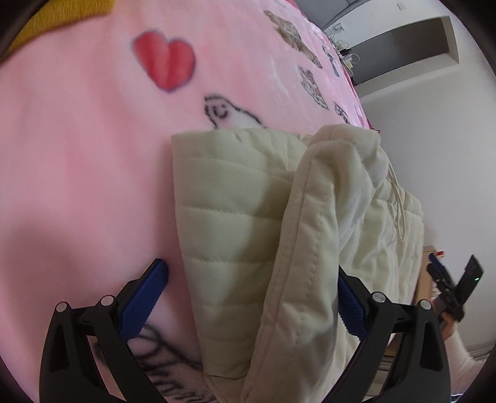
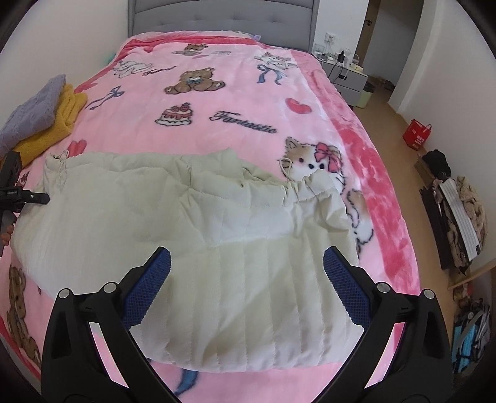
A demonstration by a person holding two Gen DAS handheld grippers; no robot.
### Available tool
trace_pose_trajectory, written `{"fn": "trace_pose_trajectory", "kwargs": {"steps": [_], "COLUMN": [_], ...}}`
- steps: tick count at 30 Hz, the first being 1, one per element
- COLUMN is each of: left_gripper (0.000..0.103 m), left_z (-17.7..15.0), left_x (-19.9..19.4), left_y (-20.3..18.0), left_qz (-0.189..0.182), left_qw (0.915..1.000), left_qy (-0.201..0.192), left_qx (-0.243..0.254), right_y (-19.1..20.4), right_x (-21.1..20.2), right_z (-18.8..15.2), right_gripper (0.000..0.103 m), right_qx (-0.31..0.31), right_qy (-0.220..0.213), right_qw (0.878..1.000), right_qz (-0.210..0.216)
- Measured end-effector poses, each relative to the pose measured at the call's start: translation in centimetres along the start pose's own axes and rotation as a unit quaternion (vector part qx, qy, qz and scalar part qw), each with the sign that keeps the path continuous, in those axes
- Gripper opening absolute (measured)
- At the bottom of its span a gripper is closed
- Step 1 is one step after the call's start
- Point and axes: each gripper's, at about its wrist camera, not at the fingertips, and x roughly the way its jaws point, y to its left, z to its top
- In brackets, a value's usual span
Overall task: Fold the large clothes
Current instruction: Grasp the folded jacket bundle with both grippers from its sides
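A cream quilted jacket point(image 2: 186, 223) lies spread across the near part of a pink printed blanket point(image 2: 235, 102), its drawstrings at the far edge. My right gripper point(image 2: 248, 279) hovers open above the jacket's near panel, with nothing between its pads. In the left wrist view the jacket point(image 1: 235, 192) has a raised fold running between the jaws of my left gripper point(image 1: 252, 297). Those jaws stand wide and the left pad is clear of the cloth. The left gripper point(image 2: 18, 192) also shows at the jacket's left edge, and the right gripper point(image 1: 446, 288) at the far right.
Folded grey and yellow clothes point(image 2: 40, 114) sit on the bed's left side. A grey headboard point(image 2: 223, 21) closes the far end. Right of the bed are a nightstand point(image 2: 344, 74), a red bag point(image 2: 417, 135) and a heap of belongings point(image 2: 455, 210) on the wooden floor.
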Motion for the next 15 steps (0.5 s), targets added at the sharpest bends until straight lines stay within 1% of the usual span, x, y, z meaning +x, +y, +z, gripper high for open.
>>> {"fn": "trace_pose_trajectory", "kwargs": {"steps": [2,4,5,6,7,9,11,12,13,15], "left_gripper": [0.096,0.090,0.084,0.072,0.068,0.062,0.057,0.051,0.048,0.038], "left_z": [0.2,0.2,0.1,0.2,0.2,0.4,0.6,0.6,0.5,0.4], "left_x": [0.4,0.8,1.0,1.3,1.7,2.2,2.4,2.4,2.3,2.1], "left_y": [0.3,-0.2,-0.4,-0.7,-1.0,-1.2,-0.8,-0.6,-0.7,-1.2], "left_qz": [-0.015,-0.018,-0.020,-0.023,-0.031,-0.029,-0.044,-0.051,-0.054,-0.053], "left_qw": [0.9999,0.9997,0.9995,0.9990,0.9984,0.9978,0.9973,0.9970,0.9966,0.9963], "left_qy": [0.006,0.014,0.020,0.027,0.032,0.043,0.050,0.053,0.053,0.051], "left_qx": [-0.005,0.008,0.017,0.026,0.035,0.042,0.031,0.025,0.031,0.043], "right_y": [0.2,0.2,0.0,-0.2,-0.5,-1.6,-3.0,-3.9,-5.2,-7.7], "right_x": [0.1,0.2,0.3,0.4,0.4,0.4,0.3,0.3,0.4,0.9], "right_z": [0.1,0.1,0.0,-0.1,-0.1,-0.2,-0.3,-0.2,-0.1,0.0], "right_gripper": [0.095,0.095,0.095,0.095,0.095,0.095,0.095,0.095,0.095,0.095], "right_qx": [0.002,0.002,0.003,0.003,0.004,0.012,0.017,0.020,0.024,0.039], "right_qy": [0.002,0.006,0.007,0.009,0.009,0.005,0.005,0.003,0.003,0.007], "right_qw": [1.000,1.000,1.000,1.000,1.000,1.000,1.000,1.000,1.000,0.999], "right_qz": [-0.001,-0.003,-0.006,-0.012,-0.013,-0.017,-0.011,-0.009,-0.007,-0.006]}}
